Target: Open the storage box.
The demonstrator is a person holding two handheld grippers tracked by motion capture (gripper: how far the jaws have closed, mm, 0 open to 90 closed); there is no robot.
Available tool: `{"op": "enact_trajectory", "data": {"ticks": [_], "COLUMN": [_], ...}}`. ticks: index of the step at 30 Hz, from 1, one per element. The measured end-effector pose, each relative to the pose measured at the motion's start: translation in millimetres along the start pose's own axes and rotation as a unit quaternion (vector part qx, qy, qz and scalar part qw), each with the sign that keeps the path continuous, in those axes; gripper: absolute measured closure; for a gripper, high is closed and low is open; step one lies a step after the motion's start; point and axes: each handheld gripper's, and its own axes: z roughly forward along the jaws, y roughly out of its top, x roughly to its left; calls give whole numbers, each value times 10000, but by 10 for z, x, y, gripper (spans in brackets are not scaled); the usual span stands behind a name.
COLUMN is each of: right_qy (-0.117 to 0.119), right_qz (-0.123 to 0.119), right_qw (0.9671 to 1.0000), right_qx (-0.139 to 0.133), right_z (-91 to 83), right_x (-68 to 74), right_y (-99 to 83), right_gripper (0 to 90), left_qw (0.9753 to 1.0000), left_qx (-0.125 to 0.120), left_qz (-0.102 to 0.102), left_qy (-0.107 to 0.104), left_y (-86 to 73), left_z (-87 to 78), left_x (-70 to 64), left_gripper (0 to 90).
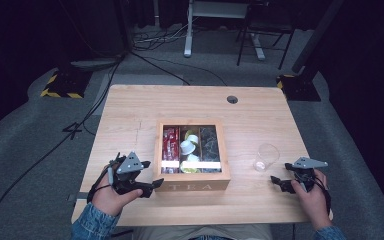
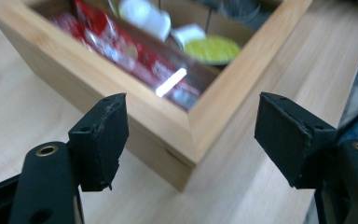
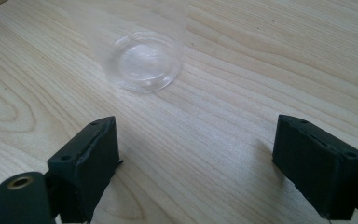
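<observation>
A wooden tea box [image 1: 192,183] is sitting open near the middle of the table [image 1: 130,115], its front face lettered TEA. Inside the box, red packets [image 1: 170,142] are filling the compartment nearest the left claw, white and yellow-green capsules [image 1: 189,146] are lying in the middle compartment, and dark packets [image 1: 209,142] are occupying the third. The left claw [image 1: 147,188] is hovering just beside the box's front corner on the red-packet side, jaws spread wide and holding nothing; in the left gripper view that corner [image 2: 189,135] is standing between the two pads [image 2: 103,140], apart from both. A clear plastic cup [image 1: 266,157] is standing upright on the table, well apart from the box on its dark-packet side. The right claw [image 1: 280,182] is resting low near the cup, on the person's side of it, jaws also spread wide and empty; in the right gripper view the cup [image 3: 142,58] is sitting beyond the pads [image 3: 91,161], not touching them. A hand [image 1: 111,200] is gripping each tool from the table's near edge.
</observation>
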Motion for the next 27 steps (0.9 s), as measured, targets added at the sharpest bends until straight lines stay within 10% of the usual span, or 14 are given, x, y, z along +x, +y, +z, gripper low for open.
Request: {"op": "enact_trajectory", "data": {"ticks": [27], "right_qy": [20], "right_qz": [-9], "right_qw": [10000], "right_qx": [0], "right_z": [-3], "right_x": [3], "right_y": [-2], "right_gripper": [145], "left_qw": [9960], "left_qx": [849], "left_qz": [235], "left_qy": [168], "left_y": [-85], "left_z": [155], "left_x": [0], "left_gripper": [549]}}
